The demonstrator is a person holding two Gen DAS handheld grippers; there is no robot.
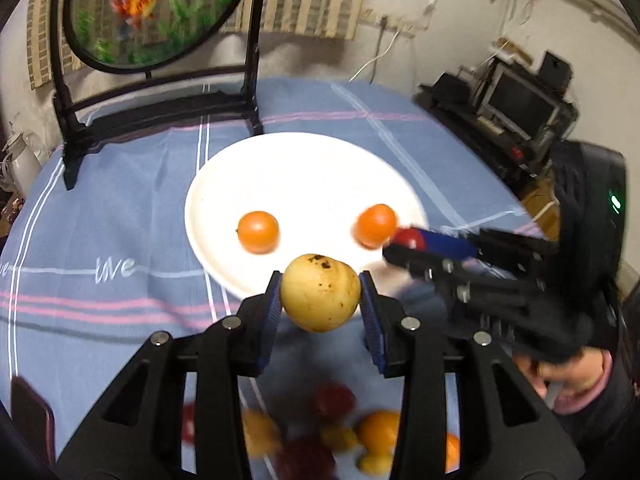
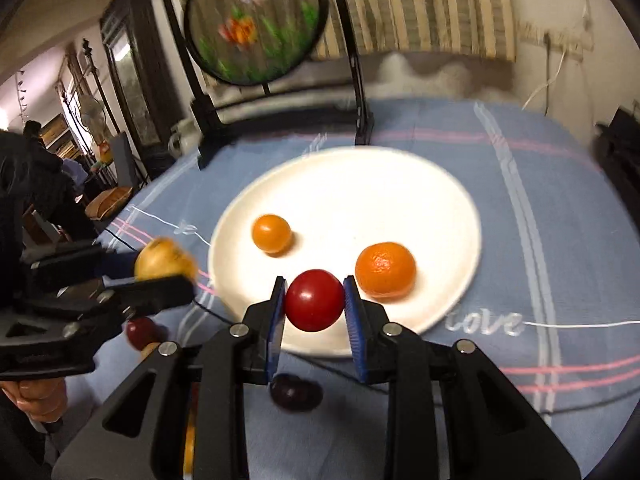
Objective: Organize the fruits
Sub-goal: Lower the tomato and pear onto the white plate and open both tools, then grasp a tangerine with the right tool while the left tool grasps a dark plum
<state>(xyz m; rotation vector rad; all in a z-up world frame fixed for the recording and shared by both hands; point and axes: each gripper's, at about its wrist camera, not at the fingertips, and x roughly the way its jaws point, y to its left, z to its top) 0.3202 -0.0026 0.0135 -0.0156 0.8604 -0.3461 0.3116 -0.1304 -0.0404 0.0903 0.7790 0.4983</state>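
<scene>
My left gripper (image 1: 320, 298) is shut on a yellow pear-like fruit (image 1: 320, 296), held above the near rim of the white plate (image 1: 296, 168). My right gripper (image 2: 314, 302) is shut on a red round fruit (image 2: 314, 300) above the plate's (image 2: 360, 184) near edge. Two orange fruits lie on the plate: a smaller one (image 2: 271, 234) at left and a larger one (image 2: 385, 269) at right. In the left wrist view they are the left orange (image 1: 258, 232) and the right orange (image 1: 375, 224), with the right gripper (image 1: 404, 244) and its red fruit (image 1: 409, 238) beside the latter.
Several loose red, orange and yellow fruits (image 1: 340, 432) lie on the blue striped tablecloth (image 1: 100, 220) below my left gripper. A dark fruit (image 2: 296, 392) and a red one (image 2: 142, 332) lie near the plate. A round framed picture on a black stand (image 1: 156, 12) stands behind the plate.
</scene>
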